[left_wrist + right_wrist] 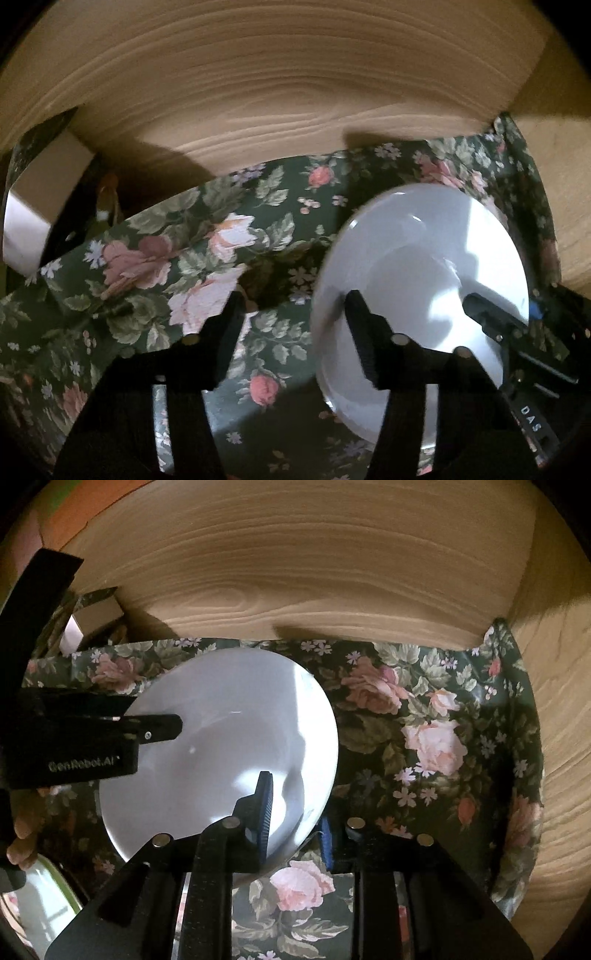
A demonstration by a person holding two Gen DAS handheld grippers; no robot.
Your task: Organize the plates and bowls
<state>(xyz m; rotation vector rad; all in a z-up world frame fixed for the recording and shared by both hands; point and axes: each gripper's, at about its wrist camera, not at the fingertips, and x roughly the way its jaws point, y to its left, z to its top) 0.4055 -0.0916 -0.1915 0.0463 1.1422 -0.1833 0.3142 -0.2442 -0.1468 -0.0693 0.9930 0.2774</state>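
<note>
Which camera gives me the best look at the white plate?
Right wrist view: the white plate shows nearly whole, with the right gripper closed on its near rim. Left wrist view shows it partly hidden behind gripper fingers.

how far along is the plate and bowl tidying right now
Nothing visibly stacked yet. In hand: the right hand-held gripper is clamped on the near rim of the white plate, which sits on the floral cloth; the left hand-held gripper straddles its opposite rim, pads not visibly pressing. Left: placing this plate, plus a green-rimmed dish at the right wrist view's edge.
</note>
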